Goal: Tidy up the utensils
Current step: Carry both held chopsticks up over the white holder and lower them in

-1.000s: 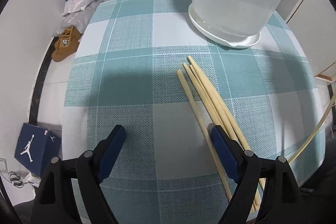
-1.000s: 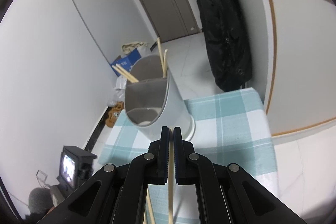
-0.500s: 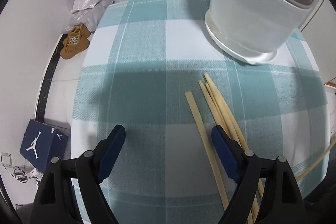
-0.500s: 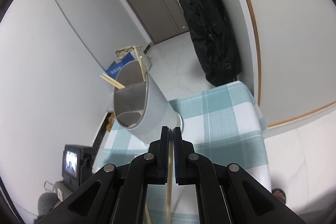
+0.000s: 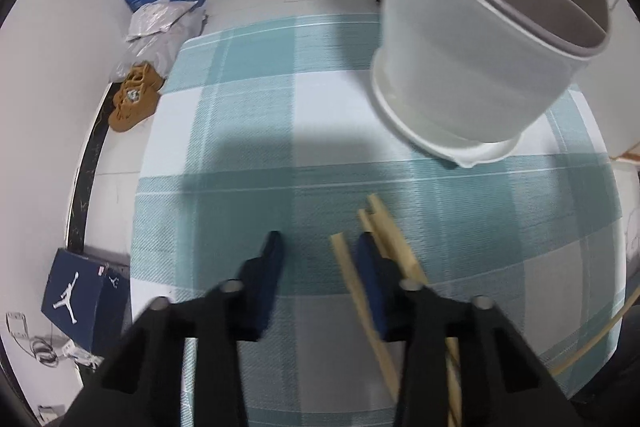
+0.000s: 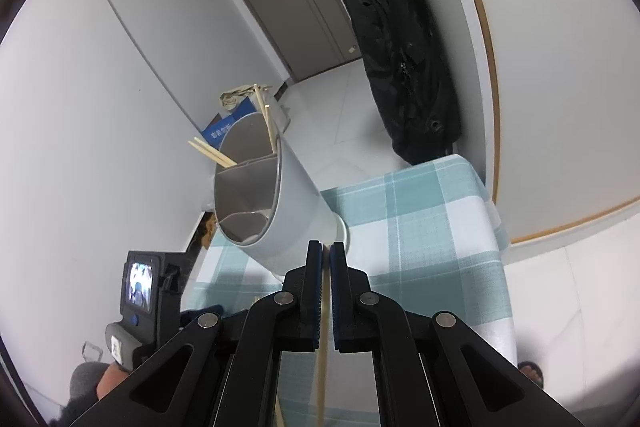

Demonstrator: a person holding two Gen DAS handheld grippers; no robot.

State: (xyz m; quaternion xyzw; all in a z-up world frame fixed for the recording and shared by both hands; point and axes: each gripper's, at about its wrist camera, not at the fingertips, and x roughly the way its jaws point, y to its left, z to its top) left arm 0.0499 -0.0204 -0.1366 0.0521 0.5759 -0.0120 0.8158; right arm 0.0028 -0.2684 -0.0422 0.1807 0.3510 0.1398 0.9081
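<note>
- Pale wood chopsticks lie on the checked cloth, tips toward 11 o'clock, at 6 o'clock from the holder.
- Left gripper is closing; one stick is between its jaws.
- Right gripper is clamped on one chopstick.

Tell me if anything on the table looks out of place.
Yes: several chopsticks lie loose and fanned on the tablecloth beside the holder, while others already stand inside it.
</note>
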